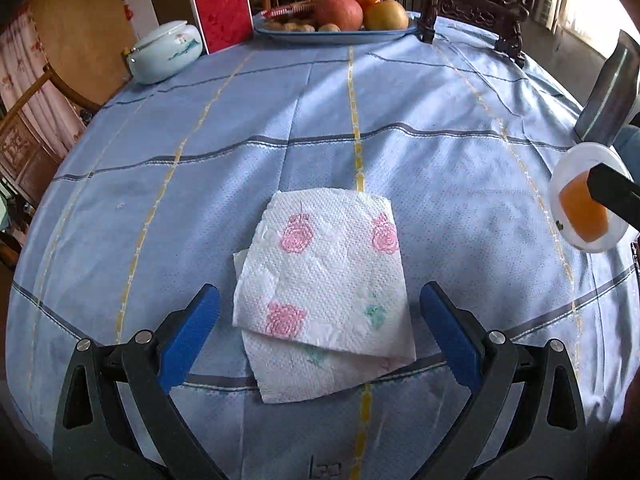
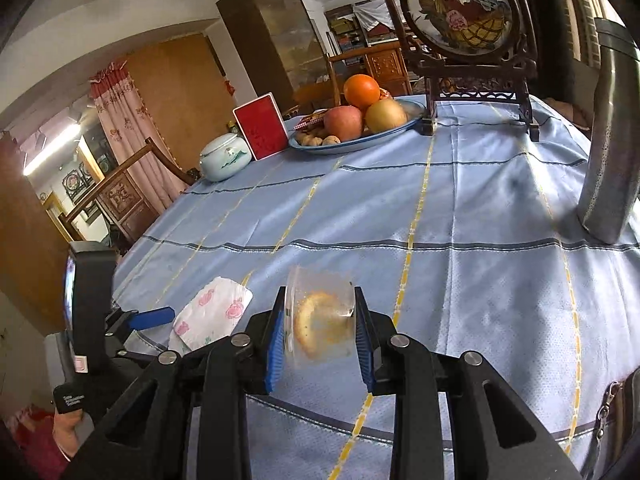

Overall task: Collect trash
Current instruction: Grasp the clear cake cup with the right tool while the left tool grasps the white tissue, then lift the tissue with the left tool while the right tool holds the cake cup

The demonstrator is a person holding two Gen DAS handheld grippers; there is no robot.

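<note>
A folded white paper napkin (image 1: 324, 280) with pink flower prints lies flat on the blue checked tablecloth (image 1: 200, 152). My left gripper (image 1: 320, 292) hangs just above its near part, open, one blue pad on either side and neither touching the paper. My right gripper (image 2: 320, 292) is shut on a clear plastic cup (image 2: 320, 320) with orange residue inside; the cup lies on its side between the pads, lifted a little off the cloth. The left wrist view shows that cup (image 1: 586, 200) at the right edge. The right wrist view shows the napkin (image 2: 212, 316) to the left of the cup.
At the table's far side stand a plate of fruit and nuts (image 1: 332, 32), a red box (image 1: 222, 16), a white ceramic jar (image 1: 166, 50) and a carved wooden screen (image 2: 460, 16). A tall metal flask (image 2: 610, 140) stands at the right. Wooden chairs (image 2: 120, 196) stand at the table's left side.
</note>
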